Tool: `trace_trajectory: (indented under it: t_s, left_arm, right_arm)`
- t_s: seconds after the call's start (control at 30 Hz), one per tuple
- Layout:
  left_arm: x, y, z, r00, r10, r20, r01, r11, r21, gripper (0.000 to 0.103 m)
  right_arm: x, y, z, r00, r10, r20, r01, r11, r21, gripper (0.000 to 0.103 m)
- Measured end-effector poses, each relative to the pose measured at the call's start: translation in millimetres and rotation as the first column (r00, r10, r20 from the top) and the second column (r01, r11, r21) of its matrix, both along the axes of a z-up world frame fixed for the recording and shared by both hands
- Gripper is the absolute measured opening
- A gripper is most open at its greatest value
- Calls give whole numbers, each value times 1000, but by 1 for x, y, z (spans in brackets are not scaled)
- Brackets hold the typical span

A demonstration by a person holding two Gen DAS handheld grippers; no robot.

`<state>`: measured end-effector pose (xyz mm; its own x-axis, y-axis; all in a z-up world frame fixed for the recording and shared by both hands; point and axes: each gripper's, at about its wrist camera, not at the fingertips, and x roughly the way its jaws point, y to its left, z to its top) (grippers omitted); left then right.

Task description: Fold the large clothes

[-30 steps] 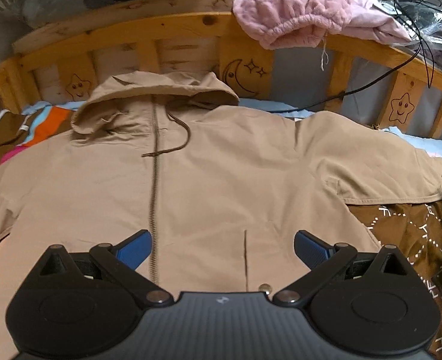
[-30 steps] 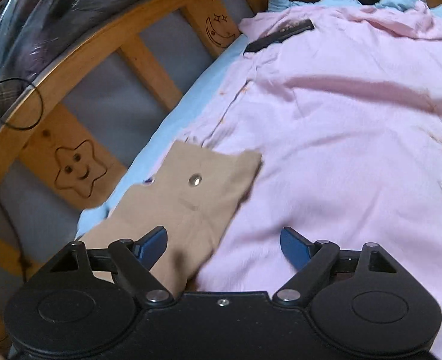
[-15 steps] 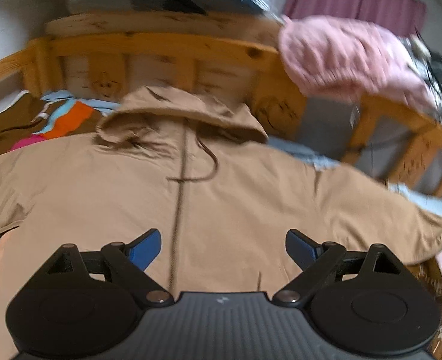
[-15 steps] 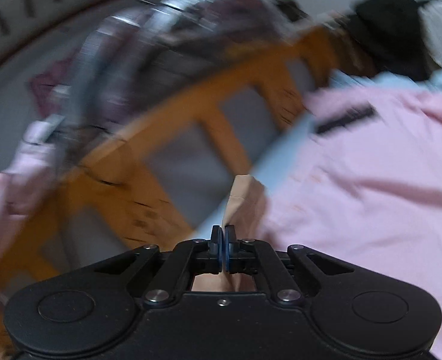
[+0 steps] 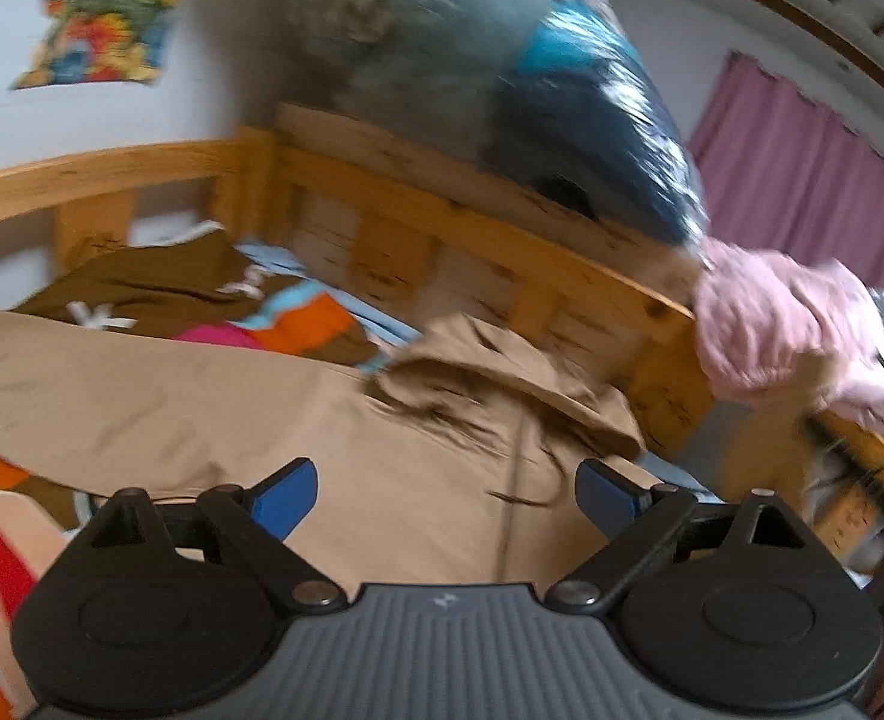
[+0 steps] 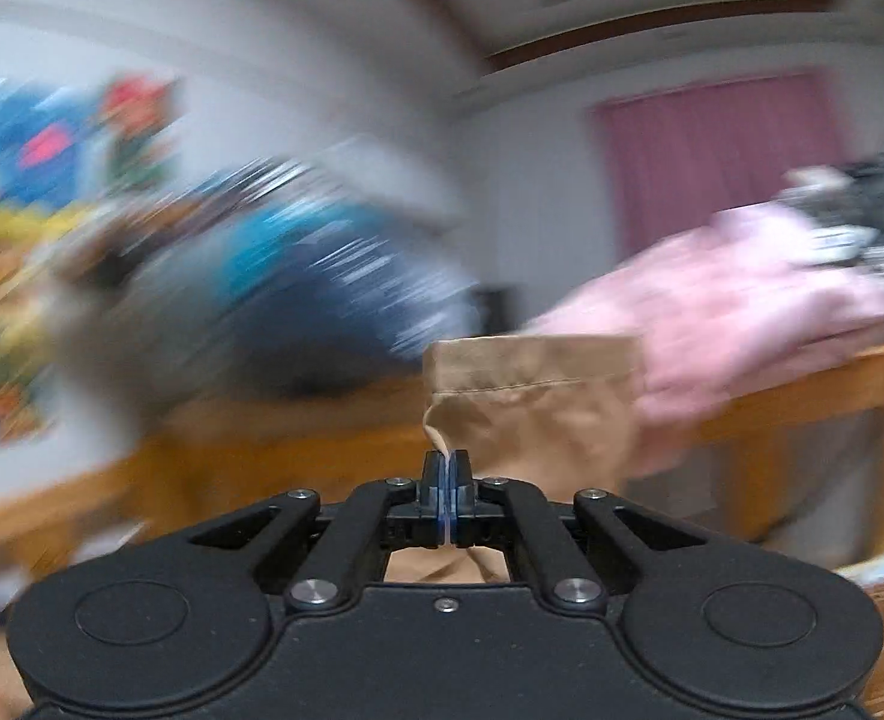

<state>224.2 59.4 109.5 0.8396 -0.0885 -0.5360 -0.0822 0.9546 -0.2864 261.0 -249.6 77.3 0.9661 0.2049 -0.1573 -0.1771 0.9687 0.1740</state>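
Tan cotton covers most of the bed: a hooded zip jacket lies spread front-up, its hood toward the wooden headboard and one sleeve stretched out flat toward the bed's left side. Over the jacket's chest hangs the left gripper, its blue-padded jaws standing wide and opening a little more, with nothing between them; the zip line runs down the cloth between the two pads. The right gripper is clamped tight on the jacket's other sleeve cuff, the tan fabric pinched between the closed pads and lifted clear of the bedding, its stitched hem standing up in front of the camera. Under the jacket lies a brown blanket with orange, pink and blue patches, showing at the bed's far left corner. A fluffy pink garment is draped over the headboard rail at the right, beside a shiny plastic-wrapped bundle piled on the headboard. A pink curtain hangs behind. Much of the right wrist view is blurred.
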Motion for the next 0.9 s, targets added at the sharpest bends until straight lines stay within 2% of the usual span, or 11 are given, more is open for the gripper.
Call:
trace_trajectory:
  t_s: [0.1, 0.13, 0.2, 0.27, 0.33, 0.37, 0.47, 0.6, 0.67, 0.77, 0.9]
  left_arm:
    - [-7, 25, -4, 999, 51, -1, -51, 998, 20, 97]
    - [-8, 31, -8, 998, 64, -10, -64, 998, 30, 97]
    - [-7, 41, -18, 996, 79, -34, -78, 996, 30, 97]
    - [-4, 46, -33, 996, 76, -55, -75, 997, 20, 97]
    - [1, 46, -50, 996, 55, -73, -54, 998, 16, 97]
    - [3, 44, -59, 996, 40, -78, -38, 999, 22, 97]
    - [17, 30, -85, 995, -19, -94, 24, 998, 50, 97]
    - [37, -3, -122, 985, -95, -141, 111, 988, 108, 97]
    - [46, -18, -139, 980, -109, -166, 132, 982, 137, 97]
    - [60, -37, -162, 970, -109, -219, 148, 974, 174, 93]
    - [66, -53, -182, 958, -94, -272, 164, 955, 248, 92]
  right_arm:
    - [-1, 44, -24, 994, 98, -54, -101, 993, -58, 0]
    - [0, 82, -54, 971, 185, -152, -204, 972, -121, 0]
    - [-2, 99, -71, 955, 216, -203, -248, 957, -149, 2]
    - [-11, 123, -100, 915, 263, -307, -330, 924, -192, 14]
    - [-28, 125, -116, 883, 299, -361, -379, 909, -175, 37]
    - [-38, 120, -119, 876, 315, -367, -393, 905, -162, 54]
    - [-57, 91, -112, 882, 323, -343, -386, 912, -136, 73]
    - [-43, 27, -99, 946, 129, -299, -190, 964, -185, 79]
    - [-21, -2, -107, 942, 9, -334, -75, 980, -185, 76]
    - [12, -55, -118, 903, -217, -370, 143, 966, -217, 73]
    - [41, -119, -134, 833, -318, -453, 273, 948, -163, 55]
